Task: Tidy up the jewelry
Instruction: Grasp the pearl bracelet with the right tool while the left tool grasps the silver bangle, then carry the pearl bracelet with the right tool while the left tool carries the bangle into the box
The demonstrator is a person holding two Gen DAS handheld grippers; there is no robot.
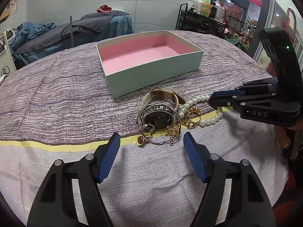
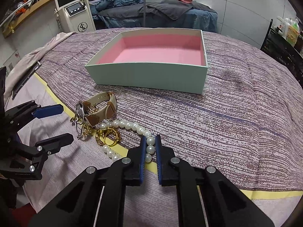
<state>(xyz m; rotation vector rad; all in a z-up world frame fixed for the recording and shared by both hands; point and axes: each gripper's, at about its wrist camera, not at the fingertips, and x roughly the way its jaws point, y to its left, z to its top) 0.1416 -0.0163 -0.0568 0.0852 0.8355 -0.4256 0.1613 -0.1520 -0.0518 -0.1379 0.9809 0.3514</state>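
We look along two handheld grippers over a surface [image 2: 236,113] draped in a purple and white woven cloth with a yellow stripe [image 1: 56,146] across it.

Our right gripper [image 2: 151,141] has its blue pads pinching a white pearl bracelet [image 2: 128,125]; three beads sit between the pads. In the left wrist view this gripper [image 1: 210,100] reaches in from three o'clock, its tips meeting the pearl bracelet [image 1: 197,99].

Our left gripper [image 1: 151,138] is spread with nothing between its pads, poised just short of the jewelry pile at its twelve o'clock. In the right wrist view it [image 2: 67,123] enters from nine o'clock, likewise spread.

The pile lies on the cloth over the yellow stripe. It holds a watch [image 1: 158,116] with a dark dial and a cream and brown strap, a silver bangle [image 1: 157,141] looped around it, and a gold chain piece [image 1: 191,119] touching the pearls.

Beyond the pile, at twelve o'clock, stands an open white box [image 1: 155,77] lined in pink. In the right wrist view the box [image 2: 147,75] is well apart from the bracelet.
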